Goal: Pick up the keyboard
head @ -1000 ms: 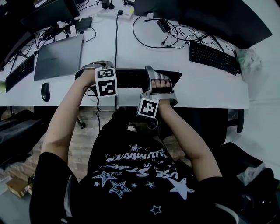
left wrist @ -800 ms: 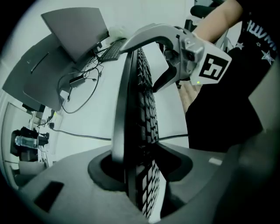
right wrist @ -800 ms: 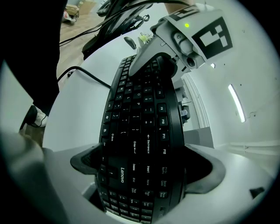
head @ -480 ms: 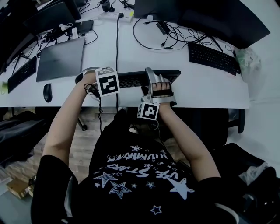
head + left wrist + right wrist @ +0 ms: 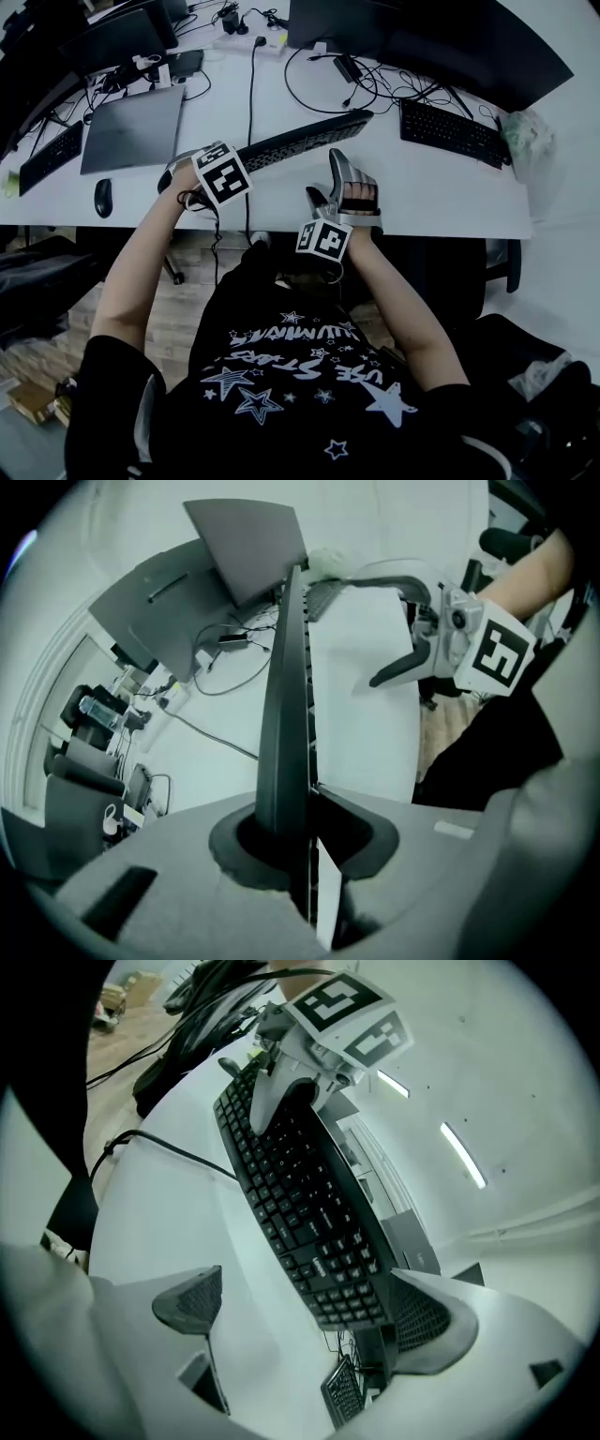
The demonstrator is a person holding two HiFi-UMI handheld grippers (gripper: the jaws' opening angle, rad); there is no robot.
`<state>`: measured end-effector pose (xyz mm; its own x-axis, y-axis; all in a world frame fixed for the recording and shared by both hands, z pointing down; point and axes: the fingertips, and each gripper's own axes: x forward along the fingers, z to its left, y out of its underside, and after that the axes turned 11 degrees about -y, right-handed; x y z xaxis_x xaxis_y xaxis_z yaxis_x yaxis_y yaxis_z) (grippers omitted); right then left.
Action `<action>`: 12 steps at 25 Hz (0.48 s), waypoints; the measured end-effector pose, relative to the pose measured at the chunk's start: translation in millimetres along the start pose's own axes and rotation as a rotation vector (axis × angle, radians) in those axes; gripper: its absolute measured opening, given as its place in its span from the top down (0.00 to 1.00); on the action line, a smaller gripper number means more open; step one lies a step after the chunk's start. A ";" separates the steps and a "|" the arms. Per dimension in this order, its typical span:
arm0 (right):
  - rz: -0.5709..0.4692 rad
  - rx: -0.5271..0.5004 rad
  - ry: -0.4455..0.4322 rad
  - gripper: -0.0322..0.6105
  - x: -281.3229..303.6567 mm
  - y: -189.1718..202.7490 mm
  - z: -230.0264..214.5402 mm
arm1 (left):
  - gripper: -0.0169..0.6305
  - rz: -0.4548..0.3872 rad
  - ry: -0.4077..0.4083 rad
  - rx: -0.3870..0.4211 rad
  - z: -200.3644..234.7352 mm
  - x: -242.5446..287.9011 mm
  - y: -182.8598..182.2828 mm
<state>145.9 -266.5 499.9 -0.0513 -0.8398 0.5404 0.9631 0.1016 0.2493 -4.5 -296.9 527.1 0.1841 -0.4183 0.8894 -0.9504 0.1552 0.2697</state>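
One keyboard (image 5: 300,139) end sits clamped in the closing left tool (image 5: 298,844); right tool (image 5: 309,1316) wide.

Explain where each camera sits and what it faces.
Head view: on the person's head, facing down at the desk; forearms and shirt show.
Left gripper view: on the left gripper, jaws closing on the keyboard, edge-on; right forearm shows.
Right gripper view: on the right gripper, open jaws toward the keyboard's keys; left gripper shows.
All share the keyboard.

A long white desk (image 5: 441,199) spans the room — wood-plank floor (image 5: 183,281) beneath it, strip lights (image 5: 462,1155) glowing on the pale ceiling (image 5: 511,1072).
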 end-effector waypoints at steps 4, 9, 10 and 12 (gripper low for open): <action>-0.014 0.107 0.017 0.08 -11.4 9.2 -18.2 | 0.85 -0.068 -0.075 -0.149 16.2 -18.9 -9.5; -0.063 0.318 0.046 0.11 -34.7 12.9 -47.4 | 0.85 -0.195 -0.159 -0.352 22.6 -56.0 -26.0; -0.076 0.358 0.058 0.16 -40.6 12.1 -53.7 | 0.85 -0.224 -0.176 -0.394 22.3 -64.9 -28.1; -0.110 0.438 0.082 0.29 -54.0 9.1 -65.0 | 0.85 -0.273 -0.176 -0.483 13.6 -79.2 -27.6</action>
<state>174.6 -254.9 420.7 -0.1091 -0.8958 0.4309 0.7494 0.2107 0.6277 3.7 -280.3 444.2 0.3225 -0.6366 0.7005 -0.6443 0.3945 0.6552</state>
